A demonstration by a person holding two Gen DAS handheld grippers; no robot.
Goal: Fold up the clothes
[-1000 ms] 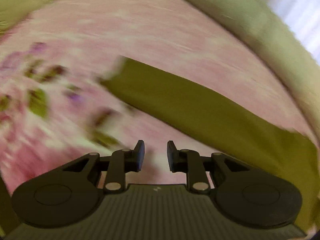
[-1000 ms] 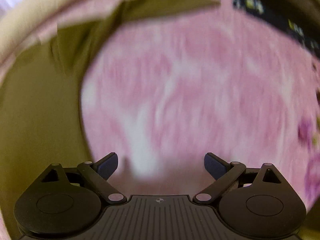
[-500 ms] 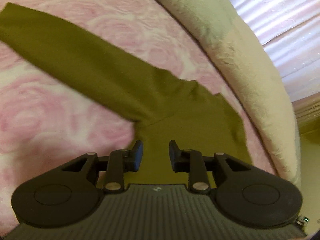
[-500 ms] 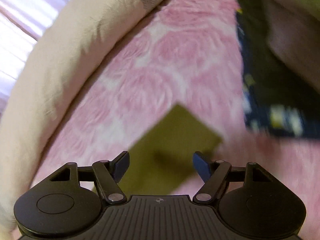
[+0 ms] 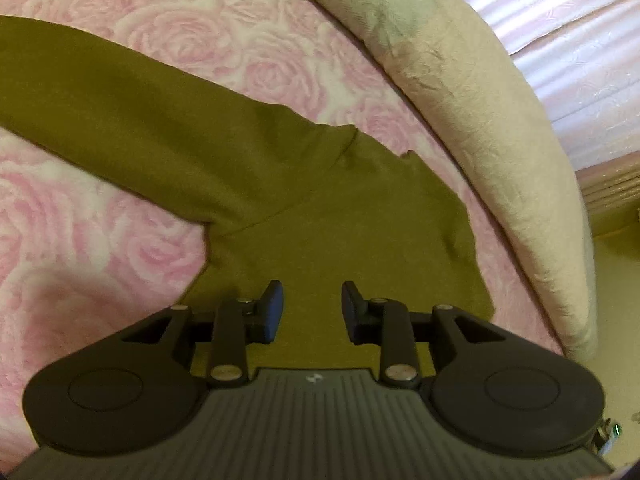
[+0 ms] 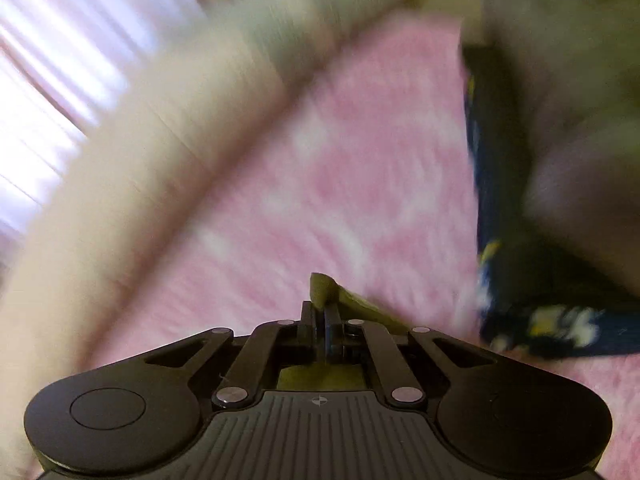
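- The left gripper (image 5: 311, 307) tilts down over the olive long-sleeved top (image 5: 248, 184), jaws apart and just widened, pinching nothing.
- The right gripper (image 6: 319, 322) has snapped closed on an olive fabric corner (image 6: 322, 289).
- A beige quilt (image 5: 492, 128) borders the pink rose blanket (image 5: 240, 32); a dark patterned cloth (image 6: 500, 200) lies right.
- The top's sleeve stretches away to the left.

Around the olive garment (image 5: 256, 184) we see open rose-patterned bedspread (image 5: 80, 248) on its left side and beyond the spread sleeve, so we could pass there freely. Along the bed's far-right edge a cream quilt (image 5: 500, 152) rises as a long ridge, closing that side just past the garment. In the right wrist view, blurred, we see pink bedspread clear ahead, the same quilt barring the left, and a dark blue patterned cloth (image 6: 504, 216) blocking the right.
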